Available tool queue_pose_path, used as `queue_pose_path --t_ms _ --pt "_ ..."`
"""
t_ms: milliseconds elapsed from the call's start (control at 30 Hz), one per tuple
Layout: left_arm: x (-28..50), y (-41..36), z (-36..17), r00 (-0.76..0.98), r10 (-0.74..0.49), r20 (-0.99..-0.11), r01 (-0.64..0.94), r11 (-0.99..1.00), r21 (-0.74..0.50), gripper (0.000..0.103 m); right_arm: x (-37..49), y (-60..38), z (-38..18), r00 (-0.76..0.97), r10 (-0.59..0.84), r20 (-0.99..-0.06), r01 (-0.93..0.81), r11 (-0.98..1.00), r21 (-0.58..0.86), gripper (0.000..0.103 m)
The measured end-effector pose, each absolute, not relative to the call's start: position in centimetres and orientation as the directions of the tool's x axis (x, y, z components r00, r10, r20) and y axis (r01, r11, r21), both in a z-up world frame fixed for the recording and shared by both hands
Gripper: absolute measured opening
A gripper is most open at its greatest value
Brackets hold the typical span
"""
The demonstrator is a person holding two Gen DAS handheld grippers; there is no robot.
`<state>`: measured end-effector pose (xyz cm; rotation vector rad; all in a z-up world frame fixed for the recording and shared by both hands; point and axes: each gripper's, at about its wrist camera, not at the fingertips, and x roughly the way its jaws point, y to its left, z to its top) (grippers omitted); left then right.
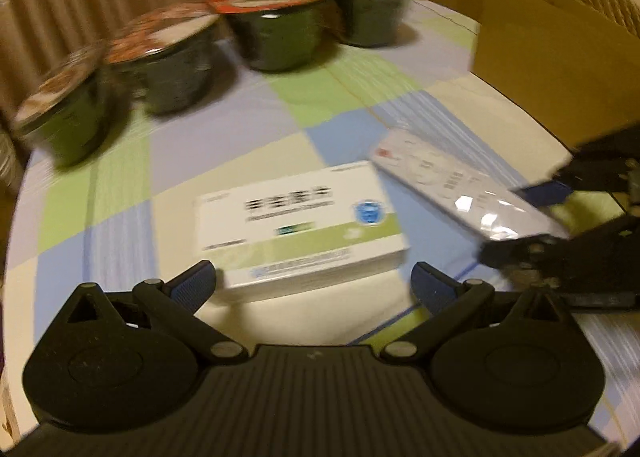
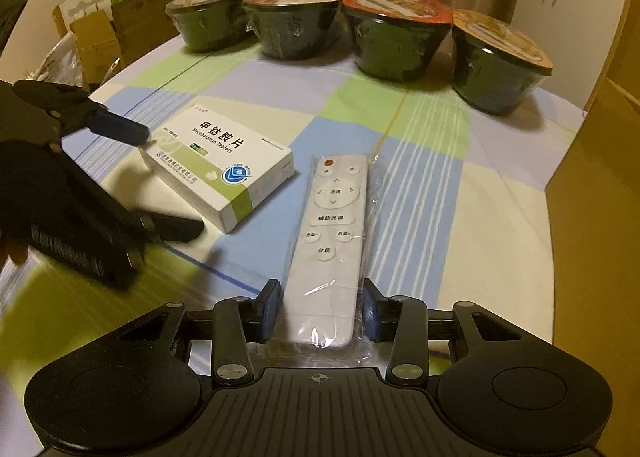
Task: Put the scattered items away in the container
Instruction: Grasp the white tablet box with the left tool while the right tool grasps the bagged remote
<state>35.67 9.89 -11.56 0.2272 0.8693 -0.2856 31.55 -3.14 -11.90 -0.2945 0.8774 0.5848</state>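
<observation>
Now right tongs (image 2: 320,313) astride remote (image 2: 330,241) end; box (image 2: 220,173) beside.

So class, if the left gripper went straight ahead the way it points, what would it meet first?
Most likely the white tablet box: it lies just ahead of the open left gripper, roughly between its fingers.

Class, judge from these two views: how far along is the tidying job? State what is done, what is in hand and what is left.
Done: nothing visibly; no item is seen inside the cardboard box.
In hand: the right gripper has its jaws around the bagged remote; whether they grip it yet is unclear. The left gripper, jaws open, straddles the tablet box, both still on the table.
Left: both of those, plus four noodle bowls.
</observation>
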Motion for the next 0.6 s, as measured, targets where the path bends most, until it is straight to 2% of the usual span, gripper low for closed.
queue_pose_path --t_ms 233,467,600 --pt "36.4 14.2 -11.1 0.607 -0.196 -0.771 0.296 0.955 -0.009 0.102 32.4 -2.7 -11.9 0.498 0.375 -0.782 -0.636 0.771 -0.035 0.044" --pt "35.4 15.6 -11.1 0.593 -0.229 -0.772 0.310 0.950 -0.044 0.102 32.0 -2.0 -11.5 0.438 0.431 -0.789 -0.720 0.694 -0.020 0.044" --pt "34.2 17.1 -10.9 0.600 -0.264 -0.755 0.239 0.960 -0.146 0.102 28.5 -1.7 -11.4 0.401 0.459 -0.793 -0.771 0.637 -0.021 0.044"
